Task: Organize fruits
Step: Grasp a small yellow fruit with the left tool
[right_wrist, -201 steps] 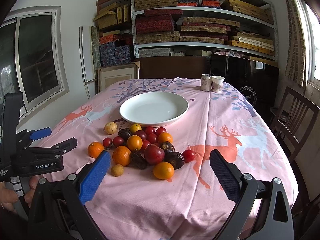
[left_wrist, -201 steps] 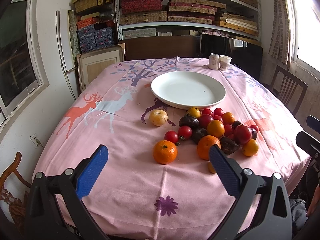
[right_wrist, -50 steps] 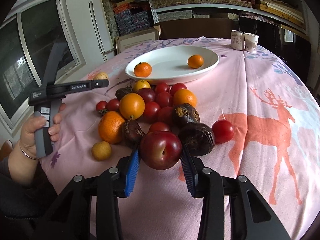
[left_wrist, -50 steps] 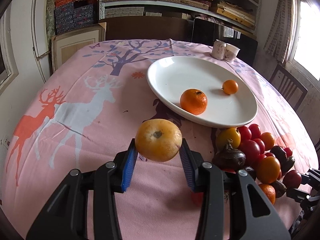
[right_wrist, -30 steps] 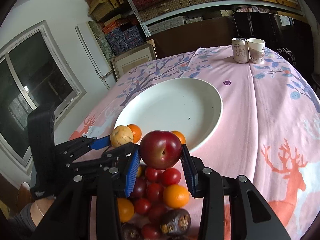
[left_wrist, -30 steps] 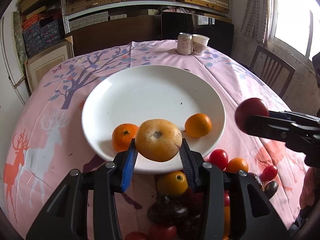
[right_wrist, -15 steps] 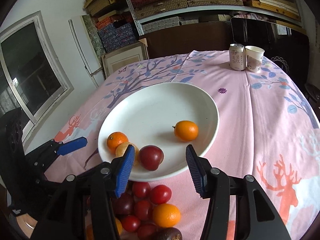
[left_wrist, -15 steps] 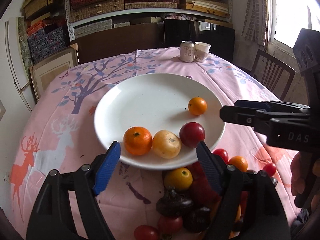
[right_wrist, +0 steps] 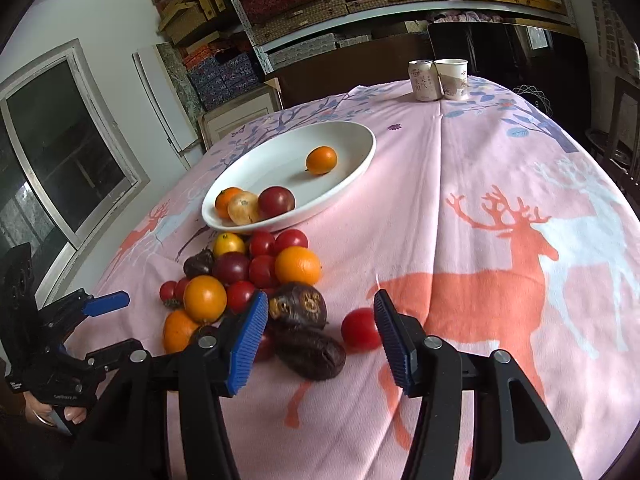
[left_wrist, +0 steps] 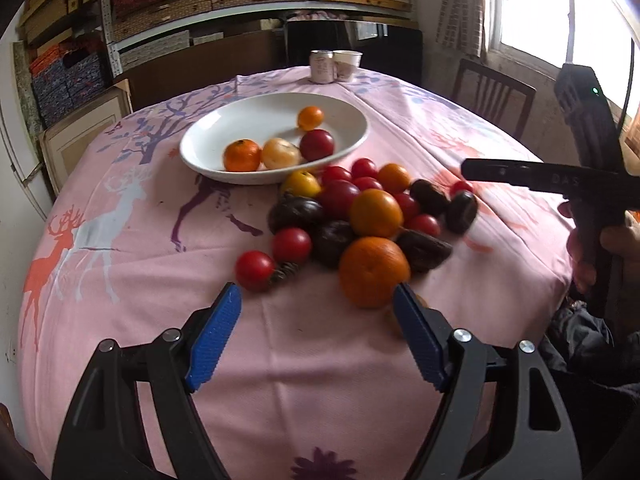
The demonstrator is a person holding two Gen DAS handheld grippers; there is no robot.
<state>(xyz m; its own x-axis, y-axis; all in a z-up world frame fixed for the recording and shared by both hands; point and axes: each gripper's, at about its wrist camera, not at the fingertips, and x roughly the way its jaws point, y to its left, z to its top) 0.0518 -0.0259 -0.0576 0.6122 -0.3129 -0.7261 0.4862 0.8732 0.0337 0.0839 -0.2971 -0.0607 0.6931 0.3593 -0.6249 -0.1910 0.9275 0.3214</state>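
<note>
Desk under a pink deer-print cloth (right_wrist: 500, 208). White plate (right_wrist: 352, 168) holds four fruits: mandarin (left_wrist: 241, 155), pale yellow fruit (left_wrist: 280, 153) and dark red plum (left_wrist: 317, 144) touching in a row at its near rim, small orange (right_wrist: 321, 160) apart, farther in. Just in front of the plate lies the loose fruit pile (left_wrist: 352, 216): tomatoes, oranges, dark wrinkled fruits. Can (right_wrist: 423, 75) and paper cup (right_wrist: 452, 73) stand together at the far edge.

Left tongs (left_wrist: 316, 330): jaws apart, empty, angled down before the pile; a large orange (left_wrist: 374, 271) lies just beyond the right pad. Right tongs (right_wrist: 320, 344): jaws just opened further, empty, a dark fruit (right_wrist: 310, 352) lying between them unpressed, a red tomato (right_wrist: 360, 334) by the right pad.
</note>
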